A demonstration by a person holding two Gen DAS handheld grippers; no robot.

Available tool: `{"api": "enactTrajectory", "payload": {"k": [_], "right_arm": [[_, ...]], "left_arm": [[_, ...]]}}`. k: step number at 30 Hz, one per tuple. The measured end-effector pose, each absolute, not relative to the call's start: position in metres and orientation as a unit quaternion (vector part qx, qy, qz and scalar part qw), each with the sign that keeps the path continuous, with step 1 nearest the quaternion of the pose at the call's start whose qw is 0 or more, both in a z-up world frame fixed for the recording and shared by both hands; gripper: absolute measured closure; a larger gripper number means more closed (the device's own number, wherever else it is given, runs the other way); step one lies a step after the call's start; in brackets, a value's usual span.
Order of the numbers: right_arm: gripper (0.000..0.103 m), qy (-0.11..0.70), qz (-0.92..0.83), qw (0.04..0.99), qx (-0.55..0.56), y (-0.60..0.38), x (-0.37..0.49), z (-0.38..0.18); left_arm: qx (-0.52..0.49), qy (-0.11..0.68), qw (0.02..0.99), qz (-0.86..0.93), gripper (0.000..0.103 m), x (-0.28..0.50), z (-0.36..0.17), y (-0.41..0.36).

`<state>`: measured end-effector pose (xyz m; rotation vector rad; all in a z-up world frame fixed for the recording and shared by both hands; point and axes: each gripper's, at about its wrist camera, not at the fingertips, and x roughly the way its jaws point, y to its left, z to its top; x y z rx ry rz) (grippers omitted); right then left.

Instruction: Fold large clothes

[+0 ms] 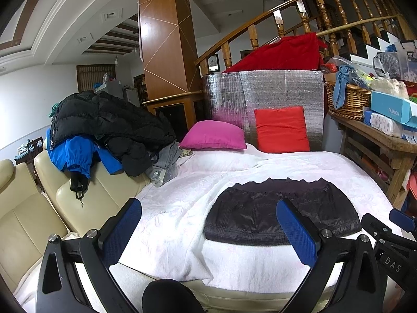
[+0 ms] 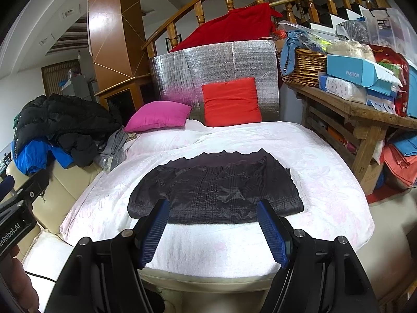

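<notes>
Dark quilted jacket (image 2: 216,190) lies folded into compact rectangle, centre of white bedspread (image 2: 325,161). We hold left gripper (image 1: 208,230) and right gripper (image 2: 212,230) near edge, both wide apart, empty. Black-blue clothes pile (image 1: 104,127) far left looks left to fold.
</notes>
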<state>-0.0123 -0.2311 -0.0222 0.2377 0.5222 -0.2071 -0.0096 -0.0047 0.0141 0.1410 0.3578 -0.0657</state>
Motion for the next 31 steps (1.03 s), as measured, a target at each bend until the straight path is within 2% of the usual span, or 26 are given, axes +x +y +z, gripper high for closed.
{"api": "enactTrajectory", "payload": {"k": [23, 31], "right_arm": [[0.03, 0.248, -0.108, 0.956, 0.112, -0.23, 0.002, -0.015], [0.03, 0.258, -0.109, 0.954, 0.106, -0.258, 0.035, -0.012]], "left_arm": [[0.062, 0.184, 0.979, -0.057, 0.0, 0.002, 0.013, -0.003], [0.027, 0.21, 0.973, -0.094, 0.0, 0.05, 0.011, 0.005]]}}
